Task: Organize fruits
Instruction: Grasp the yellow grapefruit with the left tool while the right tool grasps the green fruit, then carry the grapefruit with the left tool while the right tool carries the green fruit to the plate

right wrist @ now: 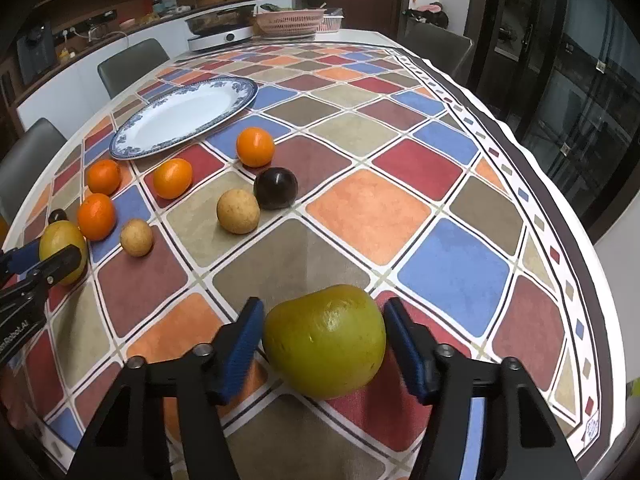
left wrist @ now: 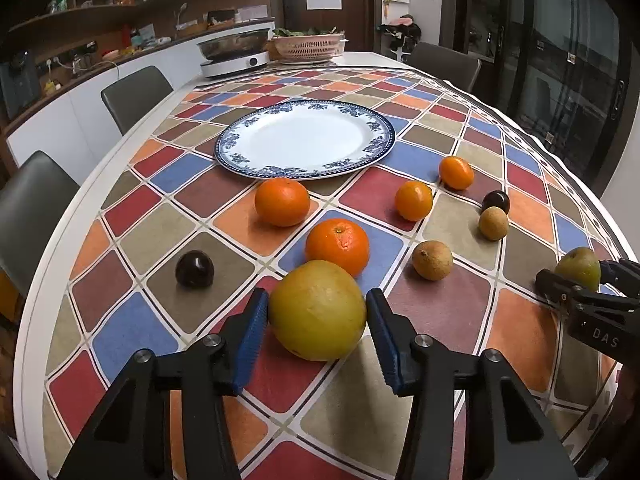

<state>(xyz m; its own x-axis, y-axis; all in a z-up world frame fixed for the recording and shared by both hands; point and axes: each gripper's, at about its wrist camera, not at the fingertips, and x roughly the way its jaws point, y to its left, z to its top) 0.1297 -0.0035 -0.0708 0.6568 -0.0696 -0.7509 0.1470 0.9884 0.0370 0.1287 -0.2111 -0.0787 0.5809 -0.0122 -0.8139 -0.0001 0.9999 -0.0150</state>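
Observation:
My left gripper (left wrist: pixel 316 300) is shut on a large yellow fruit (left wrist: pixel 318 312) that rests on the chequered tablecloth, a blue pad against each side. My right gripper (right wrist: pixel 324 308) is likewise shut on a green fruit (right wrist: pixel 326 342), which also sits on the cloth. Each gripper shows at the edge of the other's view: the right gripper (left wrist: pixel 576 280) and the left gripper (right wrist: pixel 40 256). Several oranges (left wrist: pixel 338 246), two dark plums (left wrist: pixel 195 269) and small brown fruits (left wrist: pixel 432 260) lie loose between the grippers and the blue-rimmed white plate (left wrist: pixel 256 160), which holds nothing.
At the table's far end stand a cooker with a pan (left wrist: pixel 234 56) and a pink basket (left wrist: pixel 308 46). Grey chairs (left wrist: pixel 136 94) line the left side. The table edge (right wrist: pixel 608 280) curves close on the right, beside dark glass doors.

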